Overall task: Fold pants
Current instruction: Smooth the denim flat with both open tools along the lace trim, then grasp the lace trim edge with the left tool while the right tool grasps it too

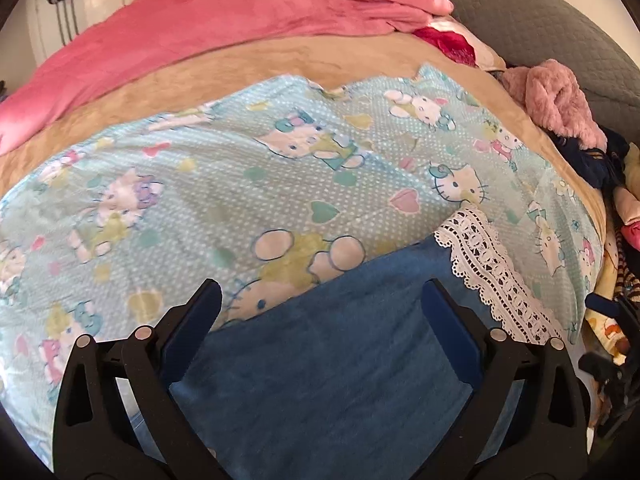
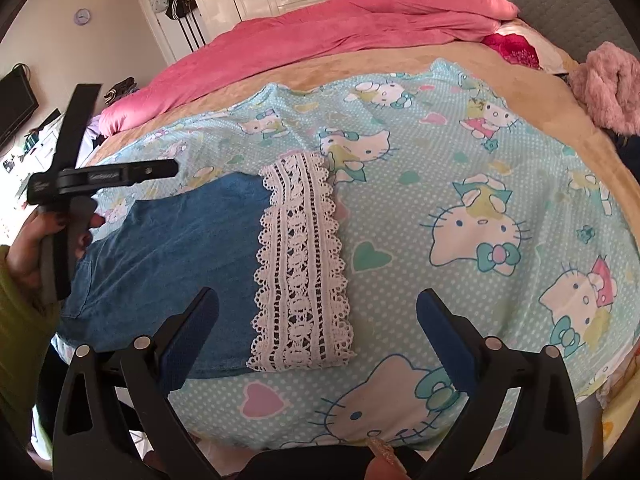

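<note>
our left tool (image 1: 322, 312) hangs wide apart over the blue denim pants (image 1: 328, 360) at the bottom centre of its frame. our right tool (image 2: 318, 324) is also spread wide, empty, above the white lace hem (image 2: 302, 264). the pants lie flat on the cartoon-cat sheet (image 2: 460, 200) covering the bed.

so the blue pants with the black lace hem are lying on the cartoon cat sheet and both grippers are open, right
Not quite: the lace hem is white, not black, as the right wrist view shows. The rest holds: the blue pants lie on the cartoon cat sheet, and the left gripper and right gripper are open.
</note>
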`<state>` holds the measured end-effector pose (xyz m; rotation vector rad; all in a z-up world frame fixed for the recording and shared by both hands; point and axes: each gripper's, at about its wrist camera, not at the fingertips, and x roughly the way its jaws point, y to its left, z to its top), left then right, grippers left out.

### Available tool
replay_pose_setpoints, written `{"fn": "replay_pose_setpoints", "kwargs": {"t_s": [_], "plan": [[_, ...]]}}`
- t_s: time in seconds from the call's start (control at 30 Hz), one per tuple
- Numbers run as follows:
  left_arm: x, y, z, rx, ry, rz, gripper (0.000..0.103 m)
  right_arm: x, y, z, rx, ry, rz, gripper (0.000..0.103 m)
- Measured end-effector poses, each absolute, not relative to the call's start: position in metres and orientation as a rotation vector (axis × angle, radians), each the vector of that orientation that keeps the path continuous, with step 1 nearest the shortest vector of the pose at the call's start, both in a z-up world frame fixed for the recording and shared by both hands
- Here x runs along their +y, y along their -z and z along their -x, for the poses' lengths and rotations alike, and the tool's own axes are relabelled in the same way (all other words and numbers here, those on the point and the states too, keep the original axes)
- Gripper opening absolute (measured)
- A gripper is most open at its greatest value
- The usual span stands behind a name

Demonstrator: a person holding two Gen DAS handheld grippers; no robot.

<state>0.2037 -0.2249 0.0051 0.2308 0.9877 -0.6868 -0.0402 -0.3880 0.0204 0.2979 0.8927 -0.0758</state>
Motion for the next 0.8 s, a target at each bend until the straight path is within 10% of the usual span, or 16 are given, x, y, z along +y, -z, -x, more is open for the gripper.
{"fn": "replay_pose_setpoints", "kwargs": {"t_s": [0.63, 0.8], "plan": [[-0.308, 0.056, -0.219, 1.087, 0.920, -0.275, 0.093, -0.364, 0.018, 0.020, 1.018, 0.045, -0.339, 0.099], [-0.306, 0.051, -0.218, 1.108, 0.973, -0.185, 0.061, -0.372, 0.017, 0.019, 0.992, 0.018, -0.405, 0.098]]}}
